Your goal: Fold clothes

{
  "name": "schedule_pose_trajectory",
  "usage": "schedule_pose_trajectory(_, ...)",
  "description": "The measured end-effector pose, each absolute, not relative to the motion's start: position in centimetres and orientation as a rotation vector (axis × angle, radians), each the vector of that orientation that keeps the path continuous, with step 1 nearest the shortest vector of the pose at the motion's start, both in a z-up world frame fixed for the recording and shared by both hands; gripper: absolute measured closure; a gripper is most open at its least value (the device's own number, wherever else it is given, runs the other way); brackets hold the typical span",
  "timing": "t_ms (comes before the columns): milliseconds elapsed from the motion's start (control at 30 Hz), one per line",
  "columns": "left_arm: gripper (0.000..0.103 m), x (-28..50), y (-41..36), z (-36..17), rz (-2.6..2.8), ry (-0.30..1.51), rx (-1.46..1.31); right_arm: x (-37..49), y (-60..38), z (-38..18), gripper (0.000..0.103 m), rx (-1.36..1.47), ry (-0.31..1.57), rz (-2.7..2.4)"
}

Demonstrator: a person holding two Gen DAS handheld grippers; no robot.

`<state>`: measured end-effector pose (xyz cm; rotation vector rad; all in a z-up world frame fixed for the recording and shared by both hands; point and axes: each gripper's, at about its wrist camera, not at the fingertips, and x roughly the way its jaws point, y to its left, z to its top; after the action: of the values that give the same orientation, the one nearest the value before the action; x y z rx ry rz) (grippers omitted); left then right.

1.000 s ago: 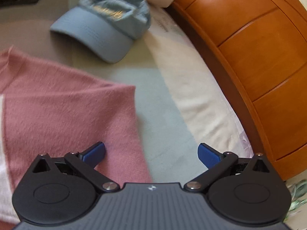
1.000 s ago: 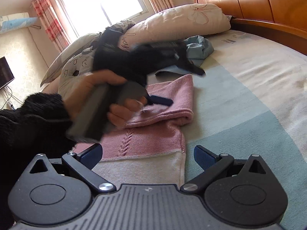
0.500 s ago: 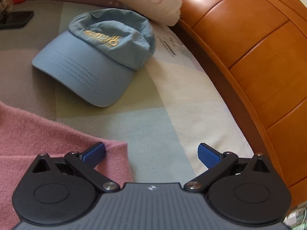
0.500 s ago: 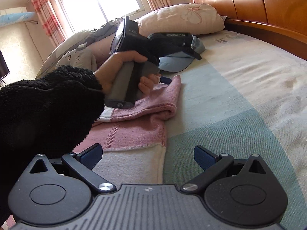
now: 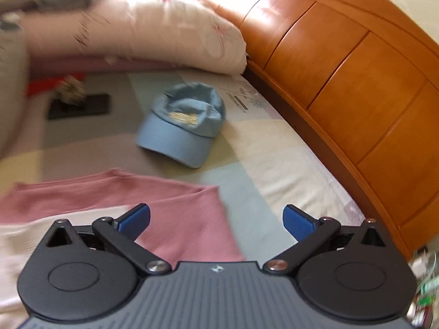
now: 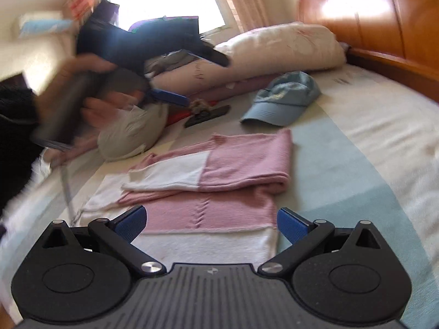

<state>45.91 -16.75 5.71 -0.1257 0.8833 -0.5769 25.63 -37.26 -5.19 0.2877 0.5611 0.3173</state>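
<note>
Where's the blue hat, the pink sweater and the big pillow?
blue hat (image 6: pixel 282 101): right wrist view, on its crown.
pink sweater (image 6: pixel 247 153): right wrist view, on the folded-over pink part.
big pillow (image 5: pixel 153 38): left wrist view, on its middle.

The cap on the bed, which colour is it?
Light blue, with gold lettering; the cap shows best in the left wrist view.

In the right wrist view the left tongs (image 6: pixel 175 82) and hand (image 6: pixel 90 101) above the sweater (image 6: pixel 219 164) are smeared by motion; the sweater's near hem hides behind the right tongs (image 6: pixel 211 223).
</note>
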Motion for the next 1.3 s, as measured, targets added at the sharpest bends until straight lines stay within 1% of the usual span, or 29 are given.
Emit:
schedule_pose_trajectory(133, 0.001, 40.7, -10.2, 8.1, -0.556, 0.854, -0.065, 23.0, -35.7, -4.3, 0.0, 0.237, 0.574, 0.312)
schedule_pose_trajectory(267, 0.001, 35.7, -4.6, 6.9, -0.508, 0.848, -0.011, 19.6, -33.8, -4.6, 0.0, 0.262, 0.634, 0.312)
schedule_pose_trajectory(367, 0.001, 32.2, -1.5, 3.7, -0.479, 0.878, 0.023, 17.3, -31.6, -4.8, 0.0, 0.226, 0.673, 0.302)
schedule_pose_trajectory(567, 0.001, 26.3, 2.7, -5.6, -0.444, 0.961, -0.071, 14.4, -27.4, -5.8, 0.0, 0.199, 0.743, 0.314)
schedule_pose_trajectory(700, 0.001, 21.6, 4.5, -9.5, -0.461, 0.994, -0.065, 14.2, -25.1, -6.7, 0.0, 0.159, 0.791, 0.284)
schedule_pose_trajectory(900, 0.001, 14.1, 6.8, -9.1, -0.542, 0.943, -0.045, 14.0, -23.7, -7.6, 0.0, 0.175, 0.839, 0.246)
schedule_pose_trajectory(1000, 0.001, 11.8, 7.3, -8.7, -0.588, 0.965, -0.047, 14.0, -22.8, -8.3, 0.0, 0.183, 0.866, 0.233)
schedule_pose_trajectory(1133, 0.001, 10.7, 8.0, -7.1, -0.568, 0.857, 0.007, 13.6, -21.1, -8.5, 0.0, 0.162, 0.873, 0.244)
schedule_pose_trajectory(1233, 0.001, 11.8, 7.9, -6.8, -0.565, 0.802, 0.029, 13.3, -19.9, -8.0, 0.0, 0.13, 0.857, 0.26)
schedule_pose_trajectory(1300, 0.001, 13.0, 8.0, -8.0, -0.547, 0.85, -0.014, 13.2, -19.2, -7.7, 0.0, 0.112, 0.846, 0.267)
